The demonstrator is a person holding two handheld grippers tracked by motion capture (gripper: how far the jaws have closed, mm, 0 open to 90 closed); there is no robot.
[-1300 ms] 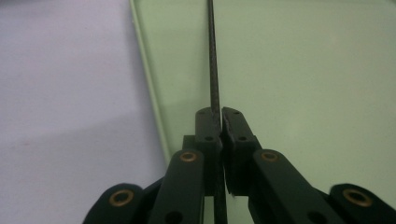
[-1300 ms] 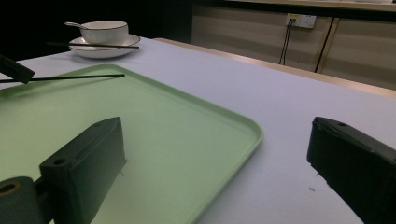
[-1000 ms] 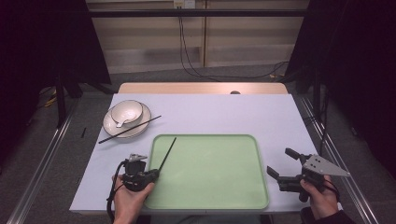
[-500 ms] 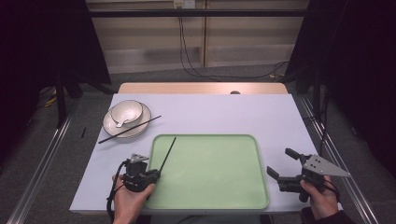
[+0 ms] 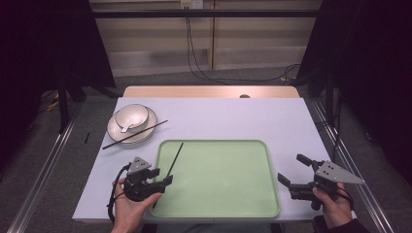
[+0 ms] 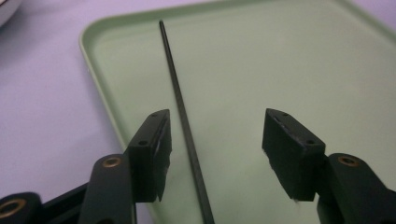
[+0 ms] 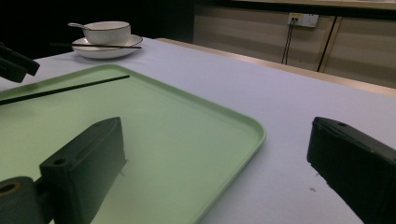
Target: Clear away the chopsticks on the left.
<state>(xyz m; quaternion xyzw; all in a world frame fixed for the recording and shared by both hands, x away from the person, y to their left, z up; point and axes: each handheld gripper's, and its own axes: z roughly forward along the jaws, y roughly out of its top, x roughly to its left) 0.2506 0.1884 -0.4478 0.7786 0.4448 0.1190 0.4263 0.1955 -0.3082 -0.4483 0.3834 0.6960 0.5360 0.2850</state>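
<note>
Left tongs (image 5: 163,180): at the near left corner of the green tray (image 5: 218,213), jaws apart. They have just been opening. In the left gripper view the black chopstick (image 6: 180,109) runs between the jaws, close to the left-hand one, and neither pad presses on it.
What changed: against the pictures from a second ago, the hand sits in much the same spot and the chopstick lies along the same line; the difference is the grip, now let go.
What that means: by my reading, this chopstick has been set down in the tray and released, so that part of the work looks done.
Right tongs (image 5: 297,171): near the tray's right edge, over the desk (image 5: 272,121), jaws wide apart, with nothing between them. The right gripper view looks across the tray with the pads well clear of it.
Chopstick in tray: slanted along the tray's left side, its far tip toward the far left corner.
Second chopstick (image 5: 135,134): farther off, lying across the rim of the plate (image 5: 114,130) with its near end on the desk.
Bowl (image 5: 130,115): on the plate, a spoon (image 5: 125,128) in it.
Likely next: the second chopstick, judging by how the first one lies.
</note>
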